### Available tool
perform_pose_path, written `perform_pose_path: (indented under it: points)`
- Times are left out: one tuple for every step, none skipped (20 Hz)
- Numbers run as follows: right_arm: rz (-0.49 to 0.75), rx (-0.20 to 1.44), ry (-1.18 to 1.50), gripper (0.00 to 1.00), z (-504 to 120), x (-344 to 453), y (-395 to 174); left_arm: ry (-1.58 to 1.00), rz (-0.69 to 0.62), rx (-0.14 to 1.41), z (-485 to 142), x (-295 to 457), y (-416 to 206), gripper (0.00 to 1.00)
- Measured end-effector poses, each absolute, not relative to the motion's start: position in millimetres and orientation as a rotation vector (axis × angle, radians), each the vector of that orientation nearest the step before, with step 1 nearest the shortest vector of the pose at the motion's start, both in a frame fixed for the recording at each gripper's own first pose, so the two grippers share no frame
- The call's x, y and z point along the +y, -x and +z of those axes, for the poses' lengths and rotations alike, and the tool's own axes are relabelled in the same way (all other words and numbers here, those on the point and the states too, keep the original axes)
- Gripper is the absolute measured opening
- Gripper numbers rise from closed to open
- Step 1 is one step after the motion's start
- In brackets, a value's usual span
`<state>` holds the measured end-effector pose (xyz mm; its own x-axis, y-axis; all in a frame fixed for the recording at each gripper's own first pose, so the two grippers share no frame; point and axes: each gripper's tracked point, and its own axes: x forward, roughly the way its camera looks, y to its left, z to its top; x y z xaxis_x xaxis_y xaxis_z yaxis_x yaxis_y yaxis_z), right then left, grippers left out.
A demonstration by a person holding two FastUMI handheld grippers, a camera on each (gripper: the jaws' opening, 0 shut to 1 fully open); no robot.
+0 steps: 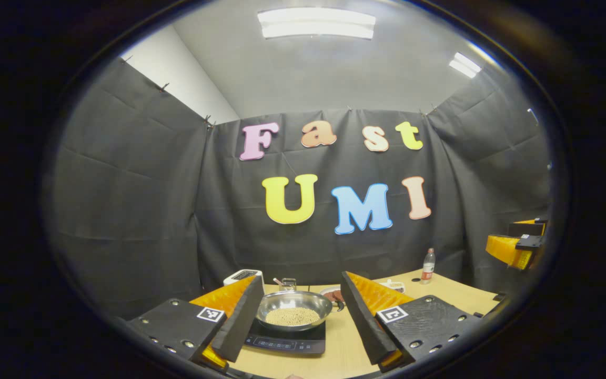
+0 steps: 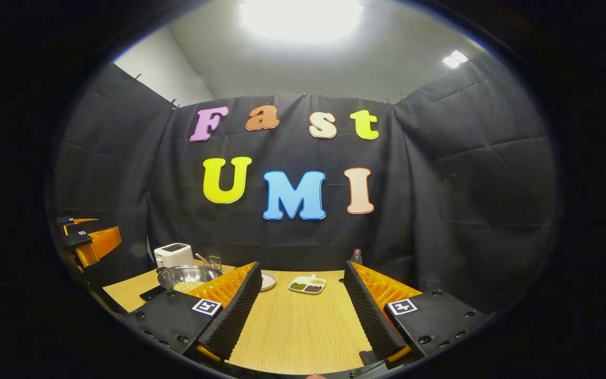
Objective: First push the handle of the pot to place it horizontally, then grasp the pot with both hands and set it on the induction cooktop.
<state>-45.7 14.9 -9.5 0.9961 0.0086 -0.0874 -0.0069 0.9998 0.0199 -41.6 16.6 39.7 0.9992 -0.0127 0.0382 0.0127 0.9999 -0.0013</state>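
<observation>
A steel pot [image 1: 292, 310] holding pale grains sits on the black induction cooktop [image 1: 287, 343]. Its dark handle [image 1: 338, 302] points to the right, partly hidden behind my finger. My left gripper [image 1: 300, 279] is open, drawn back from the pot, which shows between its fingers untouched. The other gripper [image 1: 518, 245] hangs at the right edge. In the right gripper view the pot [image 2: 187, 276] and cooktop [image 2: 151, 293] lie at the far left. My right gripper [image 2: 303, 266] is open over bare table with nothing in it. The left gripper [image 2: 84, 237] hangs at the left edge there.
On the wooden table [image 2: 298, 326] stand a white toaster [image 2: 173, 254], a small divided dish of beans [image 2: 308, 285], a white plate [image 2: 268, 280] and a bottle [image 2: 356, 257]. A utensil holder [image 1: 287, 284] stands behind the pot, and the bottle [image 1: 427, 266] at the back right.
</observation>
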Motion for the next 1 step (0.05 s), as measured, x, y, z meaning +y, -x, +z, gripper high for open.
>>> perform_pose_path:
  points:
    - [0.008,0.086,-0.017,0.96,-9.0,15.6,46.1,0.002,-0.011,-0.037,39.7,16.7,42.8,0.87]
